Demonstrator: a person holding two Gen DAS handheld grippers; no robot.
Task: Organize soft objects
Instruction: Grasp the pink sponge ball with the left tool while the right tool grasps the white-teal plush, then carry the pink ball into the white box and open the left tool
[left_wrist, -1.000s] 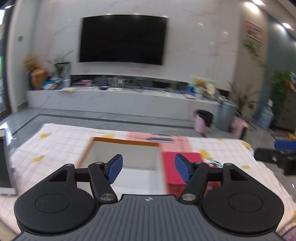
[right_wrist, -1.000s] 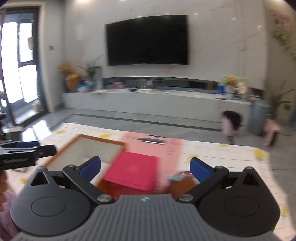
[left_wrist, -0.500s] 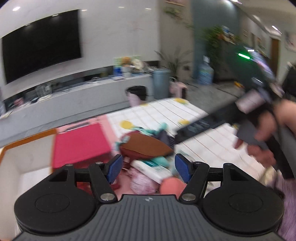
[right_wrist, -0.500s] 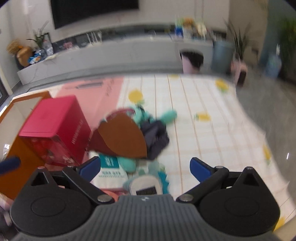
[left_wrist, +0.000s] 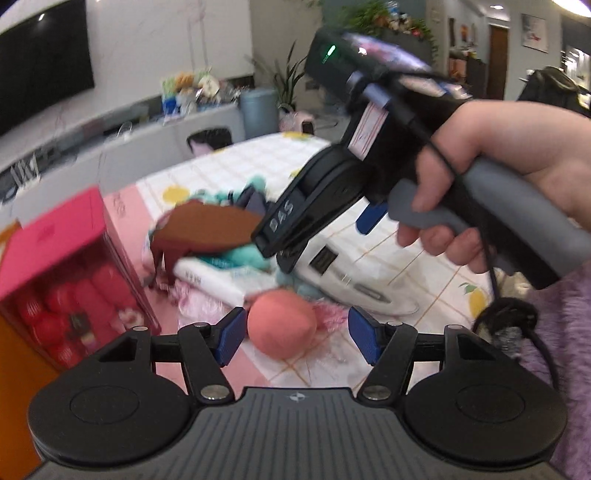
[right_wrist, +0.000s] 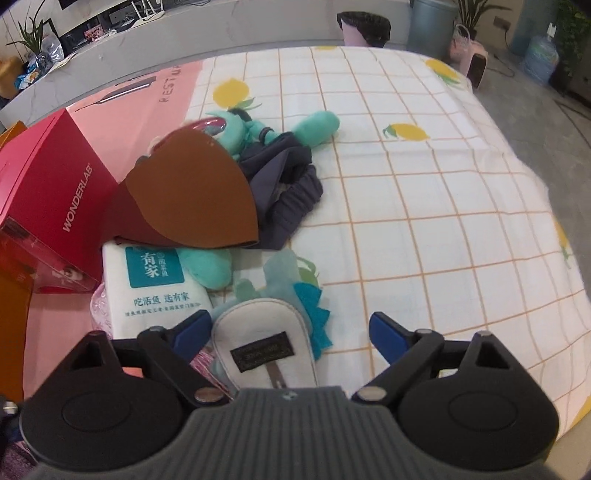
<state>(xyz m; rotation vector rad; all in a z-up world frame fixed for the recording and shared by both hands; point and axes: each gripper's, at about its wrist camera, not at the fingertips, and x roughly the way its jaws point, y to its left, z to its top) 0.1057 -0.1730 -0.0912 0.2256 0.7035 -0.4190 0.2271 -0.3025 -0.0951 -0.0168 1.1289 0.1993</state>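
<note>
A heap of soft things lies on the lemon-print tablecloth. A salmon-pink soft ball sits just beyond my left gripper, in line with its gap; the blue pads stand open and apart from it. My right gripper hangs over a white fabric pouch. Its jaws are closing with the pouch between them, and neither pad presses on it. Further off lie a teal plush toy, dark navy cloth and a white tissue pack. A hand holds the right gripper.
A brown heart-shaped box leans on the pile. A red WONDERLAB box stands to the left on a pink mat, with an orange box edge beside it. Teal felt pokes out under the pouch. Bare cloth lies right.
Both grippers tipped down from facing the TV wall onto the pile. The left one swung right, and the hand with the right gripper came into its view. The right jaws narrowed slightly.
</note>
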